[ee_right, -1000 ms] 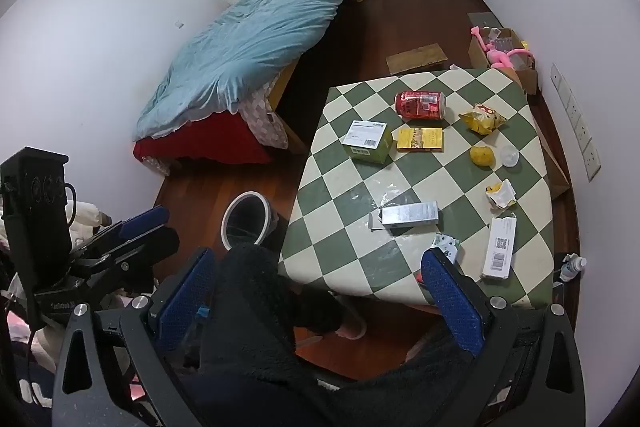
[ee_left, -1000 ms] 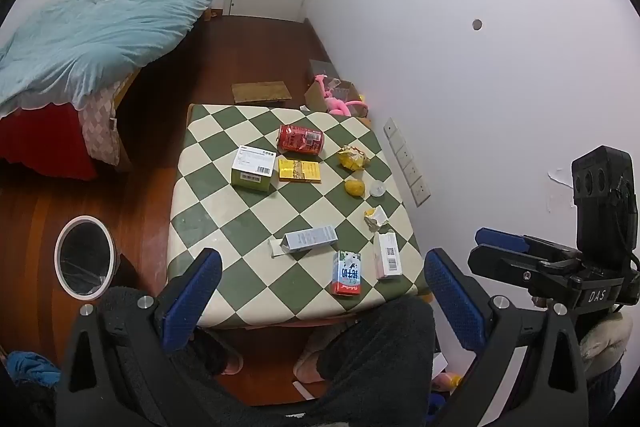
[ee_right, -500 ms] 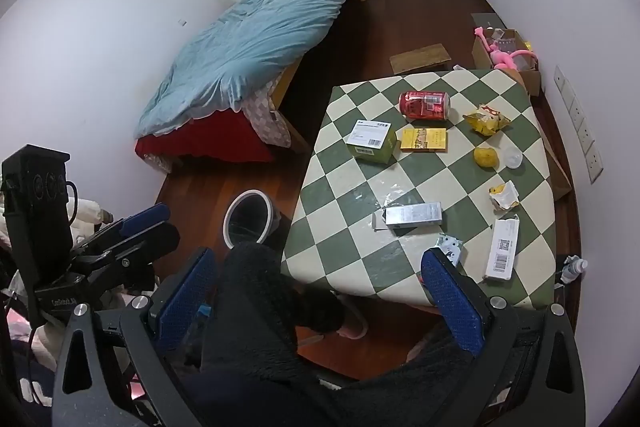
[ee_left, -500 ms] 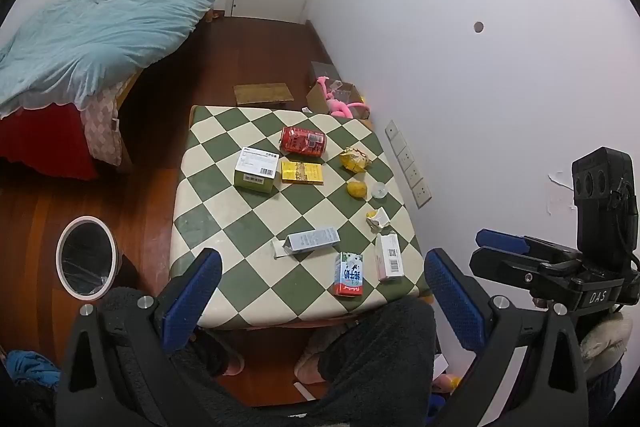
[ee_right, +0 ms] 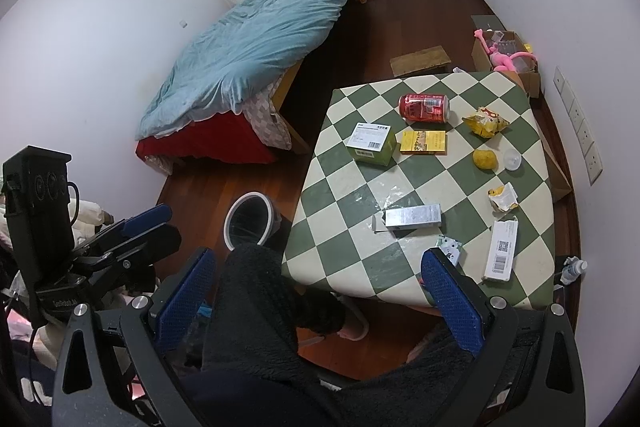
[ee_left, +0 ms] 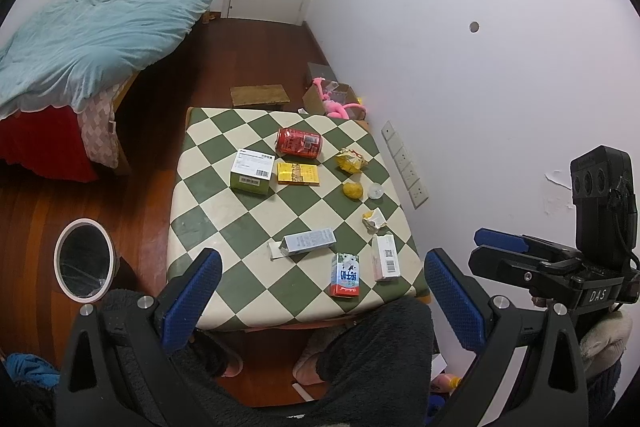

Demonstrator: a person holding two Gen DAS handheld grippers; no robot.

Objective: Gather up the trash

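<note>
A green-and-white checkered table [ee_left: 224,223] [ee_right: 344,195] holds the trash: a red can [ee_left: 299,142] [ee_right: 425,107] on its side, a green-sided box [ee_left: 253,171] [ee_right: 372,143], a yellow pack [ee_left: 298,174], a yellow snack bag [ee_left: 351,159], a silver carton [ee_left: 309,241] [ee_right: 412,215], a small milk carton [ee_left: 345,274] and a white box [ee_left: 385,257] [ee_right: 501,251]. A white-rimmed bin [ee_left: 83,259] [ee_right: 249,221] stands on the floor left of the table. My left gripper [ee_left: 324,303] and right gripper [ee_right: 320,301] are open and empty, held high above my lap, short of the table.
A bed with a blue duvet [ee_left: 96,27] fills the far left. A cardboard box with a pink toy [ee_left: 336,103] sits by the white wall, with a flat cardboard piece [ee_left: 259,95] beside it. My dark-trousered legs [ee_left: 372,347] are below both grippers.
Both views have shifted slightly, so the table sits a little further right and lower in frame. Both grippers stay open and empty. Nothing on the table has moved.
</note>
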